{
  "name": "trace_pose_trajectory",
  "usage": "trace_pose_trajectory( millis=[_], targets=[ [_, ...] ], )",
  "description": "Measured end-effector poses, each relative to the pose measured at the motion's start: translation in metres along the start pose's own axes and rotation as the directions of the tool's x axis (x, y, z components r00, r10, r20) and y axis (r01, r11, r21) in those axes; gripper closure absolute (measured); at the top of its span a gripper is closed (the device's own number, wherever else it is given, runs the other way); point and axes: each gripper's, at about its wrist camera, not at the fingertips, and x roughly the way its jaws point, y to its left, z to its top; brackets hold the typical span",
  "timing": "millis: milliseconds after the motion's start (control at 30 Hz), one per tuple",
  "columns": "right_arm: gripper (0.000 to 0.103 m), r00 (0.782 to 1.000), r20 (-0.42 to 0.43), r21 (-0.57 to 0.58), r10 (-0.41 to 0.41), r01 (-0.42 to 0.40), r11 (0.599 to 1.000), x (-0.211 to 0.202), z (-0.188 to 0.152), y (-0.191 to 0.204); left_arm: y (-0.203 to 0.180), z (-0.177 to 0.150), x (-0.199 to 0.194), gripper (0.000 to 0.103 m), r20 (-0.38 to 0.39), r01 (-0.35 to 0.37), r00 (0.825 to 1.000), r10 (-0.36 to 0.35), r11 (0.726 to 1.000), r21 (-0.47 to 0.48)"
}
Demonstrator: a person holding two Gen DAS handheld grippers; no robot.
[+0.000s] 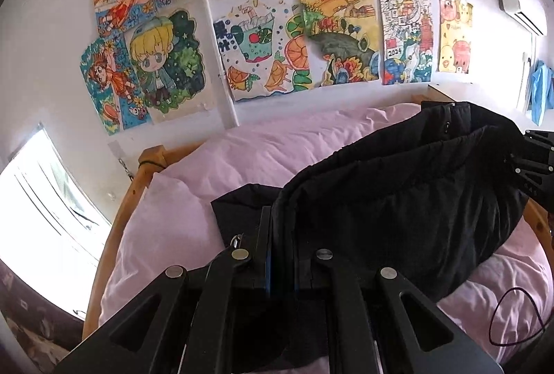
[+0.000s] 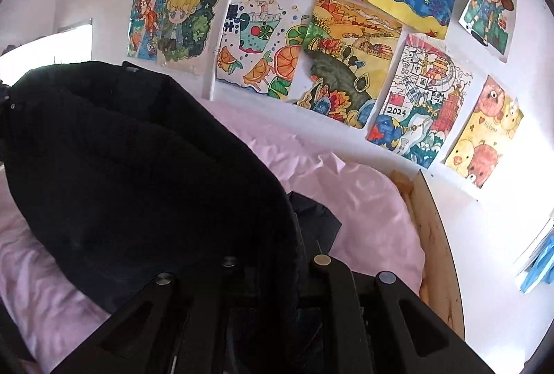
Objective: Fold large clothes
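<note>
A large black padded jacket (image 1: 398,194) hangs stretched between my two grippers above a bed with a pink sheet (image 1: 242,159). My left gripper (image 1: 277,235) is shut on one edge of the jacket. The jacket sags to the right toward my right gripper (image 1: 533,159), seen at the right edge. In the right wrist view the jacket (image 2: 138,166) fills the left half, and my right gripper (image 2: 294,256) is shut on its near edge. The fingertips are hidden in black fabric in both views. A part of the jacket lies on the pink sheet (image 2: 363,218).
A wooden bed frame (image 1: 114,228) rims the bed and shows in the right wrist view (image 2: 439,235). Children's drawings (image 1: 259,45) cover the white wall behind. A bright window (image 1: 45,201) is at the left, an air conditioner (image 1: 519,3) high right. A black cord (image 1: 512,318) lies on the sheet.
</note>
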Motion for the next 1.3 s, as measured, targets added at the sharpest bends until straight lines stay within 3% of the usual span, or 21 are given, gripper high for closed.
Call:
trace_pose_trajectory(
  millis=[400, 767, 1300],
  targets=[
    [0.089, 0.999, 0.039, -0.039, 0.008, -0.007, 0.999, 0.068, 0.005, -0.005, 0.022, 0.009, 0.081, 0.096, -0.046, 0.01, 0.999, -0.011, 1.0, -0.03],
    [0.087, 0.999, 0.001, 0.056, 0.044, -0.044, 0.997, 0.128, 0.004, -0.018, 0.032, 0.009, 0.138, 0.096, -0.09, 0.017, 0.996, -0.027, 0.995, -0.103],
    [0.081, 0.999, -0.003, 0.026, -0.041, 0.041, 0.999, 0.17, -0.004, -0.013, 0.03, 0.01, 0.194, 0.096, -0.157, -0.03, 0.988, 0.014, 0.995, -0.096]
  ],
)
